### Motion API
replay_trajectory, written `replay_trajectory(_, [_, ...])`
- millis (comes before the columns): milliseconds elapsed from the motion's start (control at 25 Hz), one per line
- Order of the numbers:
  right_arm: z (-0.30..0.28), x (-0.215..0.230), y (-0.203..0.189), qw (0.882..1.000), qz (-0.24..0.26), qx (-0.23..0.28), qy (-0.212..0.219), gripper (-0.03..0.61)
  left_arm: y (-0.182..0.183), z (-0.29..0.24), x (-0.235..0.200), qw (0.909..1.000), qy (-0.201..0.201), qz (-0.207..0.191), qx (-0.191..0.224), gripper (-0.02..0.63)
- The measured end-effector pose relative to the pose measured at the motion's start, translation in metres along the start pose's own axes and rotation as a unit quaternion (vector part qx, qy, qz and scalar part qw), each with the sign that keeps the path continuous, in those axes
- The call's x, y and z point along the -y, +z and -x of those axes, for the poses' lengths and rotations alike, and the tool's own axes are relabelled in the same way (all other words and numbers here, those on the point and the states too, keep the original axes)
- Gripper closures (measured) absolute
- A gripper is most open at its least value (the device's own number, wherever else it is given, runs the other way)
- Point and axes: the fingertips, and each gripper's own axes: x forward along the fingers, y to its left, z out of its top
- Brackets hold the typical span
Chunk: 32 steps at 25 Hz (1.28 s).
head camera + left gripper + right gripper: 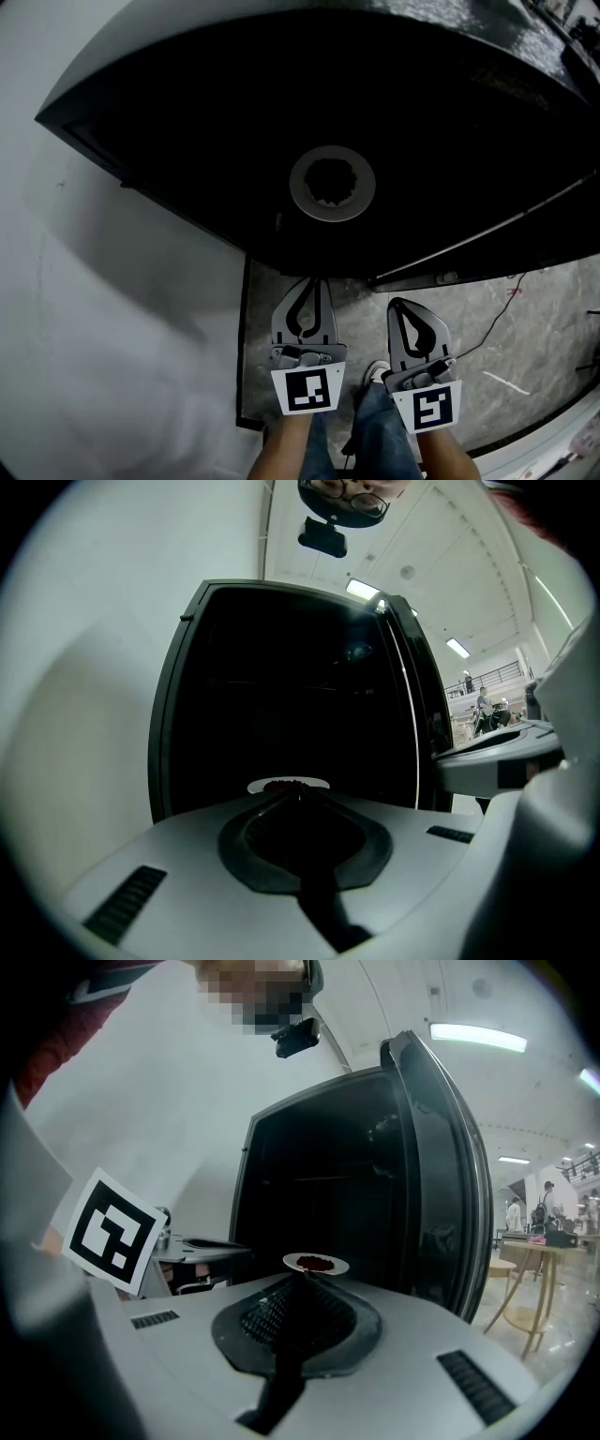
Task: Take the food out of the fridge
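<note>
A small black fridge (187, 112) stands open with a dark inside. On a shelf in it lies a white plate (332, 184) with dark food in the middle. The plate (288, 784) shows just past my left jaw tips, and the plate (316, 1263) also sits just beyond my right ones. My left gripper (307, 281) is shut and empty, pointing at the fridge opening from in front. Next to it, my right gripper (395, 303) is shut too, holding nothing. Both are short of the plate.
The fridge door (441, 1176) stands swung open on the right. A white wall (103, 309) runs along the left. Below is a marbled floor (525, 328) with a thin cable (502, 305) on it. A wooden table (534, 1279) stands far off to the right.
</note>
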Motion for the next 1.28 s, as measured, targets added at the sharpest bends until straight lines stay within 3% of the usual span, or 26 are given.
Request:
replay_trajectory(320, [0.006, 0.001, -0.004, 1.0, -0.005, -0.009, -0.002, 0.555, -0.012, -0.026, 0.015, 0.9943, -0.073, 0.066, -0.04, 0.582])
replay_trajectory(440, [0.006, 0.001, -0.003, 1.0, -0.009, -0.008, -0.001, 0.556, -0.015, -0.036, 0.017, 0.9857, -0.084, 0.139, -0.044, 0.516])
replay_trajectory(520, [0.007, 0.001, -0.002, 1.0, -0.011, -0.008, -0.002, 0.556, -0.018, -0.042, 0.013, 0.9747, -0.084, 0.202, -0.045, 0.502])
replay_trajectory(600, [0.008, 0.001, 0.0, 1.0, -0.011, -0.008, -0.003, 0.556, -0.022, -0.047, 0.006, 0.9565, -0.083, 0.277, -0.041, 0.485])
replay_trajectory(640, [0.008, 0.002, 0.0, 1.0, -0.011, -0.008, -0.003, 0.556, -0.024, -0.05, 0.002, 0.9412, -0.082, 0.325, -0.038, 0.48])
replay_trajectory(760, [0.009, 0.003, -0.001, 1.0, -0.012, -0.009, -0.005, 0.555, -0.037, -0.057, -0.012, 0.8729, -0.068, 0.482, -0.033, 0.452])
replay_trajectory(800, [0.009, 0.004, -0.001, 1.0, -0.014, -0.009, -0.007, 0.557, -0.042, -0.058, -0.017, 0.858, -0.057, 0.509, -0.039, 0.442])
replay_trajectory(880, [0.009, 0.004, 0.001, 1.0, -0.015, -0.007, -0.008, 0.556, -0.047, -0.06, -0.022, 0.8385, -0.041, 0.542, -0.044, 0.435])
replay_trajectory(1040, [0.008, 0.001, 0.001, 1.0, -0.015, -0.005, -0.003, 0.555, -0.032, -0.075, -0.019, 0.7877, -0.053, 0.614, -0.001, 0.434])
replay_trajectory(1080, [0.008, 0.0, 0.001, 1.0, -0.015, -0.005, -0.002, 0.557, -0.029, -0.079, -0.021, 0.7825, -0.053, 0.62, 0.005, 0.434])
replay_trajectory(1200, [0.008, -0.001, -0.001, 1.0, -0.017, -0.009, -0.002, 0.555, -0.031, -0.09, -0.027, 0.7883, -0.043, 0.614, 0.007, 0.435])
replay_trajectory(1280, [0.008, -0.002, -0.001, 1.0, -0.017, -0.008, -0.002, 0.555, -0.029, -0.097, -0.026, 0.7851, -0.043, 0.618, 0.009, 0.434])
